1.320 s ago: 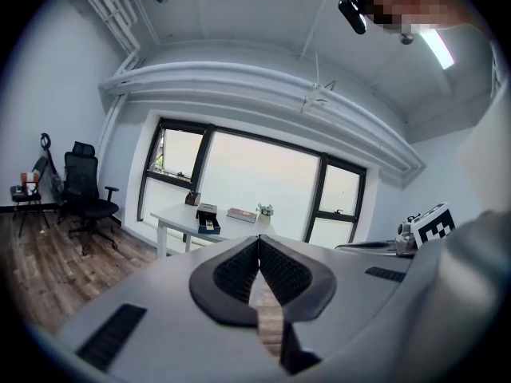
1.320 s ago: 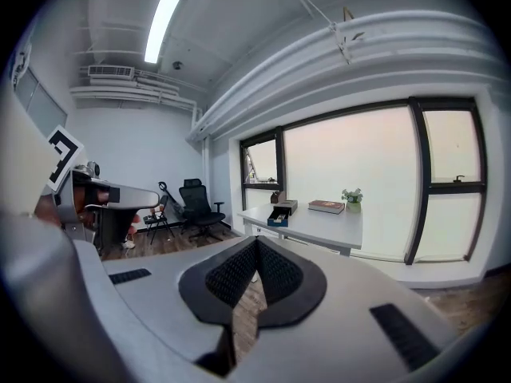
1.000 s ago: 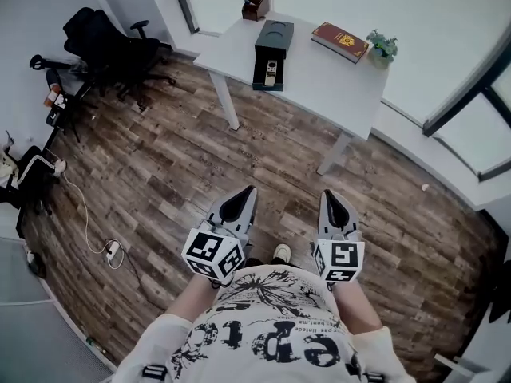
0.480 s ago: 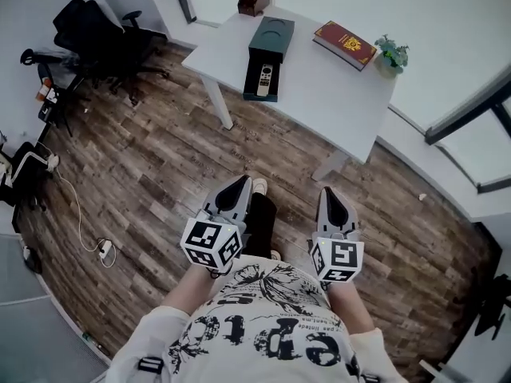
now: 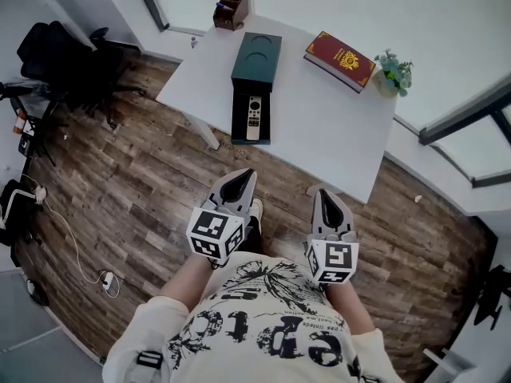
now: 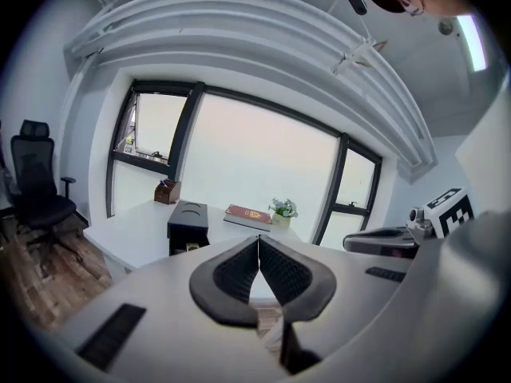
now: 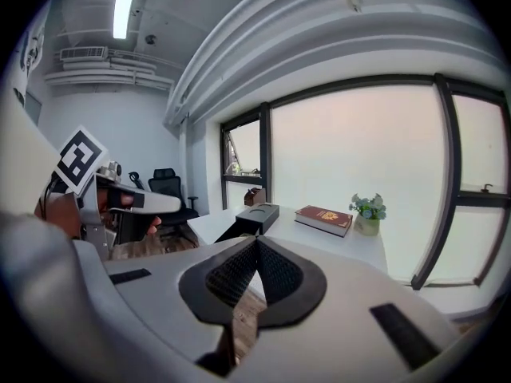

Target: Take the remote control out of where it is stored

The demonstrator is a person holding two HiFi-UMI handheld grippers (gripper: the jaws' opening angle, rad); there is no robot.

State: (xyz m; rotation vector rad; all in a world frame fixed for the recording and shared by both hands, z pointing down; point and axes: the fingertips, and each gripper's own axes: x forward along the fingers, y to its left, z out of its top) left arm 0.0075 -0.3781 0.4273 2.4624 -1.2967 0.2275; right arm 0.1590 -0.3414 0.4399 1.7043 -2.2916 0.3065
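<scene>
A pale remote control (image 5: 254,118) lies in the pulled-out tray of a dark green box (image 5: 257,69) on the white desk (image 5: 319,126). The box also shows in the left gripper view (image 6: 188,220) and the right gripper view (image 7: 258,216). My left gripper (image 5: 239,183) hangs over the floor just short of the desk's near edge, shut and empty; its jaws meet in the left gripper view (image 6: 259,240). My right gripper (image 5: 326,199) sits beside it, also shut and empty, jaws closed in its own view (image 7: 256,244). Both are well apart from the remote.
On the desk stand a red book (image 5: 339,60), a small potted plant (image 5: 395,69) and a brown pen holder (image 5: 229,11). A black office chair (image 5: 68,58) stands at the left, with cables (image 5: 72,238) on the wooden floor. Windows run behind the desk.
The person has walked toward the desk: the desk, box and remote have come nearer and lower in the head view. Both grippers stay shut and level in front of the body.
</scene>
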